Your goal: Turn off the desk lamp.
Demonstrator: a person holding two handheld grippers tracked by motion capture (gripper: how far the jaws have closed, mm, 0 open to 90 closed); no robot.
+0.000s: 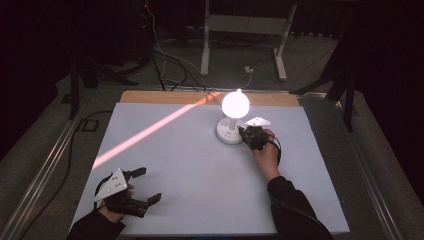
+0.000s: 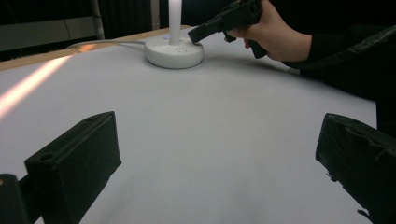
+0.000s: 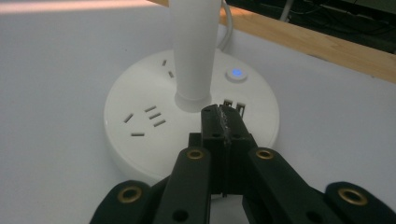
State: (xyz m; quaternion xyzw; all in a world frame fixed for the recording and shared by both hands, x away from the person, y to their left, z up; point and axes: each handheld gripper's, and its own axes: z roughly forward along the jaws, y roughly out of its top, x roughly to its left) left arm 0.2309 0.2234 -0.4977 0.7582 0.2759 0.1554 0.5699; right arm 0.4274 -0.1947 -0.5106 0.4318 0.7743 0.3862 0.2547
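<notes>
Right gripper (image 1: 248, 134) reached forward, jaws pressed together, tips over lamp base (image 3: 140, 140) by the stem. Left gripper (image 1: 142, 186) rests near-left on tabletop (image 1: 200, 190), jaws spread wide.

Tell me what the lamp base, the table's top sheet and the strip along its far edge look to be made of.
Lamp base: likely moulded white plastic, smooth and matte, with crisp socket slots and a lit blue button. Top sheet: pale, matte, unclear whether laminate, card or plastic. Far strip: looks like wood or wood-look board, tan with a faint grain.
</notes>
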